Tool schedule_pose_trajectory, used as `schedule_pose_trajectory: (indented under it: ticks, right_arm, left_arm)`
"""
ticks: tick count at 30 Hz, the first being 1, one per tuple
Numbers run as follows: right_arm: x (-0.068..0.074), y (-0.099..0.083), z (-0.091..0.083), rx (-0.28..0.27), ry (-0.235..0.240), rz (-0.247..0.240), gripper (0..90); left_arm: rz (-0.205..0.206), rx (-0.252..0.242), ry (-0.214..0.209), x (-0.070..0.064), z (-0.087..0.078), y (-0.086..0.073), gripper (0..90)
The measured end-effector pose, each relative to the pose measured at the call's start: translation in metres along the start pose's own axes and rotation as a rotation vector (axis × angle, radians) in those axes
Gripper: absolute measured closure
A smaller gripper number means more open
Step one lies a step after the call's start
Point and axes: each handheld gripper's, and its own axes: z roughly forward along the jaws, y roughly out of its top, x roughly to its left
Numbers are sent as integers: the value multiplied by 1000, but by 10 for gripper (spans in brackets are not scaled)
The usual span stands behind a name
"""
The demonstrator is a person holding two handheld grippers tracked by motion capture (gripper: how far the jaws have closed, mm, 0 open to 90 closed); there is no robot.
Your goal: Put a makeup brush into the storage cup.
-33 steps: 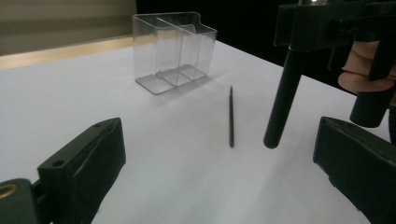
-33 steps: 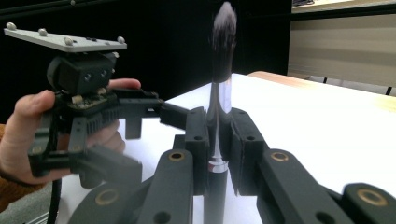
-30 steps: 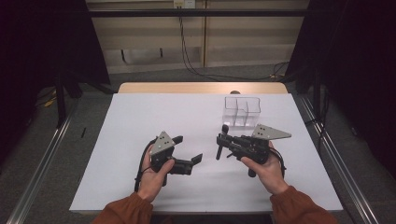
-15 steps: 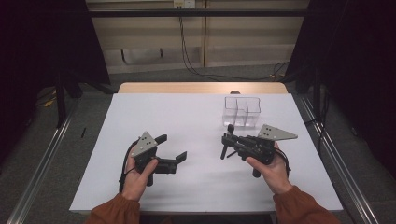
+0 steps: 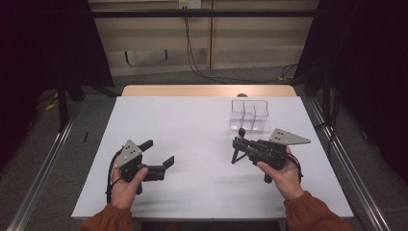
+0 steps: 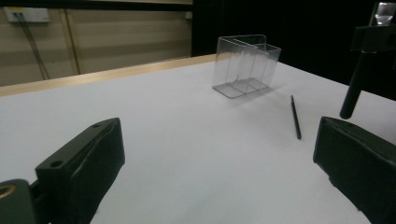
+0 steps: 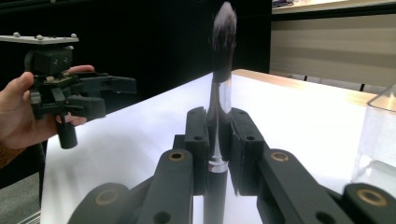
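My right gripper [image 5: 239,143] is shut on a make-up brush [image 5: 235,155] held upright, just in front of the clear box. Seen from the right gripper view, the dark bristles [image 7: 223,28] point up and the jaws of the right gripper [image 7: 217,119] clamp the silver ferrule. My left gripper [image 5: 158,153] hovers at the table's front left, open with nothing in it. In the left gripper view the left gripper [image 6: 217,135] has its jaws wide apart, and the brush's black handle [image 6: 352,91] hangs at the far right. A thin black stick [image 6: 295,116] lies flat on the white surface.
A clear divided box [image 5: 248,115] stands at the table's back right, also as the clear box [image 6: 245,65] in the left gripper view. The white table top [image 5: 192,125] is bordered by a wooden far edge [image 5: 207,90]. Dark curtains and floor rails flank both sides.
My left gripper has drifted left and slightly nearer the person, staying open. The right gripper with the brush has barely shifted.
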Motion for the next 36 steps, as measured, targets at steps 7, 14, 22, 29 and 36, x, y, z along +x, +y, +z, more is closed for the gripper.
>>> schedule_pose_trajectory:
  ticks: [7, 14, 22, 29, 36]
  right_arm:
    - [-8, -1, -9, -7, -34, 6, 797]
    - [-11, -1, -15, -12, -54, 4, 796]
    - [-20, 5, -22, -24, -84, 3, 797]
    - [-37, 15, -28, -44, -136, -2, 797]
    - [-51, 28, -31, -68, -180, -33, 796]
  left_arm:
    - [-18, -23, 57, 16, -22, -8, 19]
    - [-32, -22, 85, 20, -41, -17, 19]
    - [-31, -16, 77, 17, -45, -21, 19]
    - [-26, -19, 90, 15, -48, -21, 19]
    - [-17, -16, 97, 16, -48, -22, 18]
